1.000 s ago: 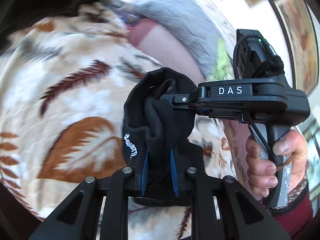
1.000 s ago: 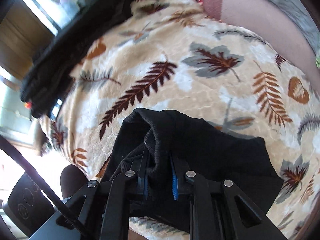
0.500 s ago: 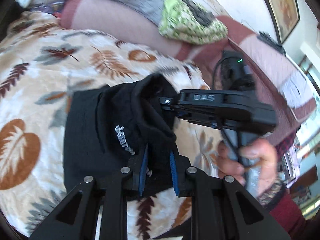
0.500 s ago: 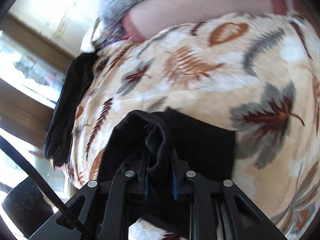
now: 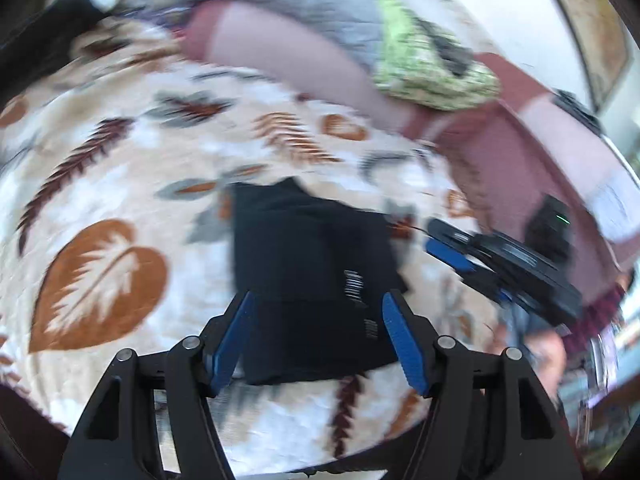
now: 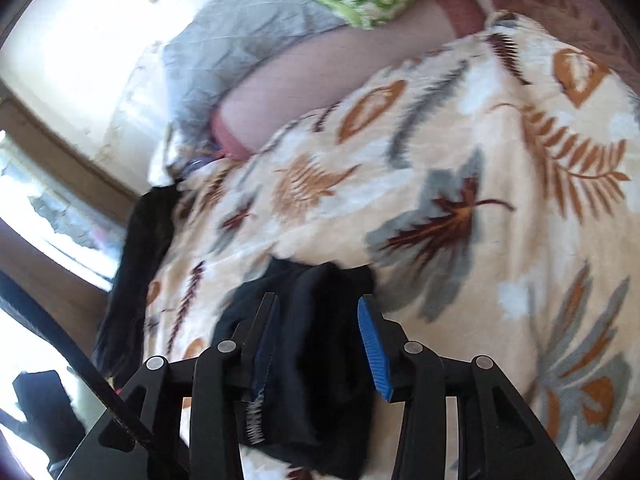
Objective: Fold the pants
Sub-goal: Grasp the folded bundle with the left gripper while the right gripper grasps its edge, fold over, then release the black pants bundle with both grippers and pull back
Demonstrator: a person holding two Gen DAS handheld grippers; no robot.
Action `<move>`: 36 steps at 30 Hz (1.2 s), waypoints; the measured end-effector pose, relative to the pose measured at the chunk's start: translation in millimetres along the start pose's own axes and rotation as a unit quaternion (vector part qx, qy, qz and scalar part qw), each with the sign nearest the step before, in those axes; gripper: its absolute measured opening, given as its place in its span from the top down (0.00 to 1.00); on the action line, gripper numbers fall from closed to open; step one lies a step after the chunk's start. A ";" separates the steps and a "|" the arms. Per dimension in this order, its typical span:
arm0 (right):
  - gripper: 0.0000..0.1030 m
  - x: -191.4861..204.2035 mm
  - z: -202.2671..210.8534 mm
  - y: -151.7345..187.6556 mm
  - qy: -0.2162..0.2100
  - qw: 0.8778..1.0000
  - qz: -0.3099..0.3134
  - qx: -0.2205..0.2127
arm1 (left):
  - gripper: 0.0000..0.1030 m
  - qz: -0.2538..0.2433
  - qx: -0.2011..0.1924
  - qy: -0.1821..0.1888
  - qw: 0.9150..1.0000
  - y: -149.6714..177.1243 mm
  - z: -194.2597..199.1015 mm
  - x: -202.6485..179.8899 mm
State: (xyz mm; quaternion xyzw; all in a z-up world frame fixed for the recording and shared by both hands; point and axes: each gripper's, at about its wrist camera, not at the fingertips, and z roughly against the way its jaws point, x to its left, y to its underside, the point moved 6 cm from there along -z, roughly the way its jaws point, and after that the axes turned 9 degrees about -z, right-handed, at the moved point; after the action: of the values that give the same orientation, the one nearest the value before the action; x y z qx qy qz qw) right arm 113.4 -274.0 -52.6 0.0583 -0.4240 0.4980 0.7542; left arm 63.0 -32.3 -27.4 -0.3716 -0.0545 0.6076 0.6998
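On the leaf-print blanket (image 5: 120, 184) the folded pants (image 5: 312, 280) lie flat just ahead of the wide-open left gripper (image 5: 316, 336), the right gripper (image 6: 316, 344) also spread, holding nothing

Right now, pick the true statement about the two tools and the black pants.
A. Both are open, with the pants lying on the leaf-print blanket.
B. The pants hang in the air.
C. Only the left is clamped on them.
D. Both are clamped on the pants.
A: the left tool and right tool both show blue pads spread apart, and the black pants lie flat on the leaf-print blanket.

leaf-print blanket (image 5: 120, 184); green patterned cushion (image 5: 424, 68); grey quilt (image 6: 248, 36)
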 end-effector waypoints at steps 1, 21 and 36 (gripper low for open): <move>0.56 10.1 -2.8 7.3 -0.026 1.000 0.003 0.010 | 0.36 0.008 -0.001 -0.005 1.000 -2.6 -3.1 4.9; 0.61 -24.4 -45.7 58.5 0.053 0.998 0.006 0.045 | 0.29 0.000 0.101 -0.023 0.995 41.8 -71.1 22.9; 0.39 -21.8 13.6 75.7 0.081 0.992 0.050 -0.078 | 0.27 -0.041 0.040 -0.082 0.995 33.0 -2.9 15.1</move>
State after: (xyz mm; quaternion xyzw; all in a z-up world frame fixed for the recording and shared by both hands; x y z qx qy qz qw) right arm 41.8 -258.6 -84.6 -0.0623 -0.4013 0.5033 0.7627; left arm 41.6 -20.6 -54.5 -0.2895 -0.1029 0.6082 0.7319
